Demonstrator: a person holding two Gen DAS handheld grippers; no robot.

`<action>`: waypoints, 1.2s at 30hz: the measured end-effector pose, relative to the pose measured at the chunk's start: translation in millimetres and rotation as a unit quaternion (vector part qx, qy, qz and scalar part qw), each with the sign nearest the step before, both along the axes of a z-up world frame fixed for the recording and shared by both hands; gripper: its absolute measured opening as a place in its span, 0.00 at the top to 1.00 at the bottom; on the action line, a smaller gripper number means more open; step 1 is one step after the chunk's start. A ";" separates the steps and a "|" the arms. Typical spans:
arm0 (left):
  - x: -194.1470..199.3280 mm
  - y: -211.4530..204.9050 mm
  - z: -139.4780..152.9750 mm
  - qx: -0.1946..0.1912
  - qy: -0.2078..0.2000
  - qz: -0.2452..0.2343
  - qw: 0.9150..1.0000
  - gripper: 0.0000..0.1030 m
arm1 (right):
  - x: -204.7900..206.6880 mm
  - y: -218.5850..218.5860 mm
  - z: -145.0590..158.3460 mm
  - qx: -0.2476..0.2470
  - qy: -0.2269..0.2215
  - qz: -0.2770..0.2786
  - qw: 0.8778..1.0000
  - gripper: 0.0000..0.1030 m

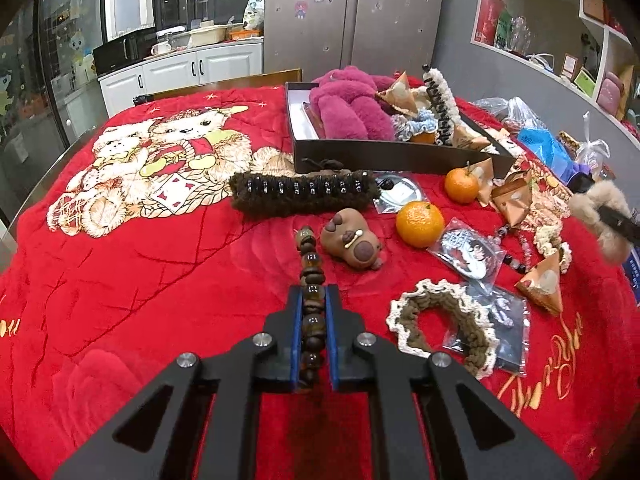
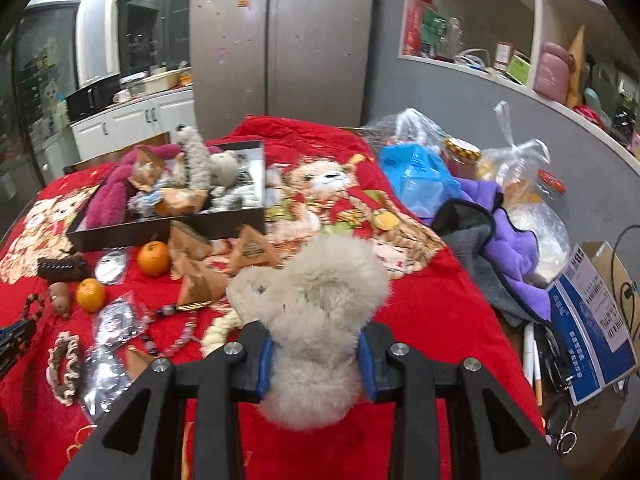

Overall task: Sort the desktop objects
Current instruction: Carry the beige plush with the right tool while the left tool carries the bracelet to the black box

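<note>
My left gripper (image 1: 313, 296) is shut on a brown bead bracelet (image 1: 310, 264), held just above the red blanket (image 1: 160, 280). My right gripper (image 2: 316, 346) is shut on a beige fluffy scrunchie (image 2: 316, 300), held above the blanket; it also shows at the right edge of the left wrist view (image 1: 600, 220). A black box (image 1: 384, 152) at the back holds a magenta plush, hair clips and paper packets; it shows in the right wrist view too (image 2: 160, 228). Loose on the blanket lie two oranges (image 1: 420, 224), a capybara toy (image 1: 352, 242), a dark hair clip (image 1: 300, 194) and a crochet scrunchie (image 1: 440, 320).
Plastic bags (image 2: 420, 168), jars and a purple cloth (image 2: 516, 248) crowd the table's right side. A blue-white box (image 2: 592, 320) and pens lie at the right edge. Packets and bead strings (image 2: 180, 332) scatter between the box and my grippers. A fridge stands behind.
</note>
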State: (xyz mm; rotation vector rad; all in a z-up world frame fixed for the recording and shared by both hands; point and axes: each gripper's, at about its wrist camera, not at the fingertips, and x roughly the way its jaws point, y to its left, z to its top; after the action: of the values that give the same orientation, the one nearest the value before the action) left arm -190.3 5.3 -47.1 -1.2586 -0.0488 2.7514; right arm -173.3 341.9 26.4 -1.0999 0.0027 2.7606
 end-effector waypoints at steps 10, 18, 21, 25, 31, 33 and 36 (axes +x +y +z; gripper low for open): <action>3.4 8.0 17.5 -0.004 0.011 -0.006 1.000 0.90 | -4.2 -41.1 1.2 -0.011 -0.008 0.067 0.998 0.67; -0.4 11.4 32.0 -0.009 0.029 -0.007 1.000 0.90 | -14.7 -69.2 7.4 -0.022 0.003 0.109 0.994 0.67; -2.5 13.9 35.1 -0.012 0.031 -0.010 0.999 0.90 | -17.9 -79.1 10.3 -0.025 0.009 0.123 0.992 0.67; -3.7 20.0 36.2 -0.013 0.029 -0.014 0.999 0.89 | -21.1 -90.0 10.3 -0.030 0.008 0.141 0.990 0.67; -6.8 27.7 37.2 -0.016 0.025 -0.014 0.999 0.89 | -22.9 -97.1 7.8 -0.036 0.003 0.153 0.988 0.67; -8.6 29.8 38.4 -0.015 0.024 -0.014 0.999 0.89 | -23.8 -97.8 8.8 -0.035 0.003 0.155 0.987 0.67; -12.8 32.4 41.4 -0.015 0.023 -0.012 1.000 0.89 | -25.5 -97.9 12.2 -0.033 0.008 0.156 0.987 0.67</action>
State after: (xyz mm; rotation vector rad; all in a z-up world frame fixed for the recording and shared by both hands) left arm -203.1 37.7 -5.8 -1.1933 0.0120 2.7704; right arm -198.8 244.1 38.6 -1.1839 -0.0848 3.0654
